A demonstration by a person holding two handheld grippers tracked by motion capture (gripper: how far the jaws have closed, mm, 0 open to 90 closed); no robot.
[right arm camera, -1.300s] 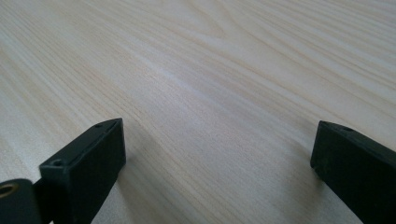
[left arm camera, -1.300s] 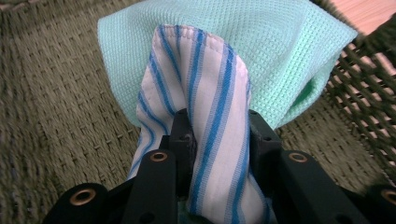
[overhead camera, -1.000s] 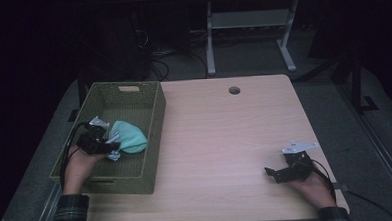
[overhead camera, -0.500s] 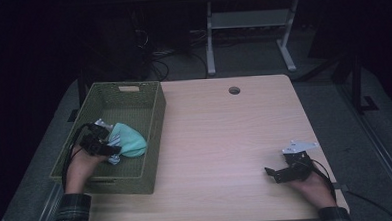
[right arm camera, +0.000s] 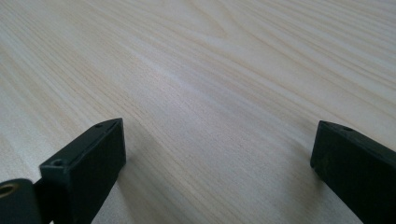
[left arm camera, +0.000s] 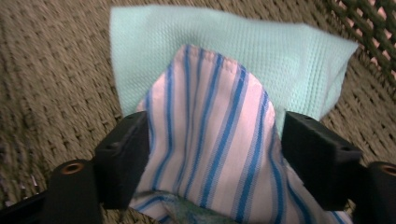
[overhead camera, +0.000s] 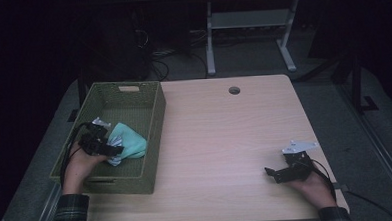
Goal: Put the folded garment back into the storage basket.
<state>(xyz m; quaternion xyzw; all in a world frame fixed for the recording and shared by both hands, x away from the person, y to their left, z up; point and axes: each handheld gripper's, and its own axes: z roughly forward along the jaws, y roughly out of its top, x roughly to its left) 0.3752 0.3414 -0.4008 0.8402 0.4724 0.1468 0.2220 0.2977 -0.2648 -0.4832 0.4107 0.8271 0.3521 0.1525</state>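
Resting inside the green woven basket (overhead camera: pixel 150 137) at the left of the desk (overhead camera: pixel 225 134), the left hand-held gripper (overhead camera: pixel 116 150) has just been opening its jaws, and they now stand wide with a striped cloth (left arm camera: pixel 210 158) between them. In the left gripper view that cloth, white with blue stripes, rises in a rounded fold between the two black jaws; its edges lie close against both, and whether the pads press on it cannot be told, though the wide stance suggests a loose hold at most. A light green cloth (left arm camera: pixel 261 60) lies just behind the striped one, touching it and spread flat on the basket's woven floor. From the high view both cloths sit near the middle of the basket, toward its right wall, with the person's left hand (overhead camera: pixel 79 168) reaching in from the near side. Well apart, at the near right of the desk, the right hand-held gripper (overhead camera: pixel 271 173) lies low over the bare wood in the person's right hand (overhead camera: pixel 312 188), its jaws spread wide with nothing between them.
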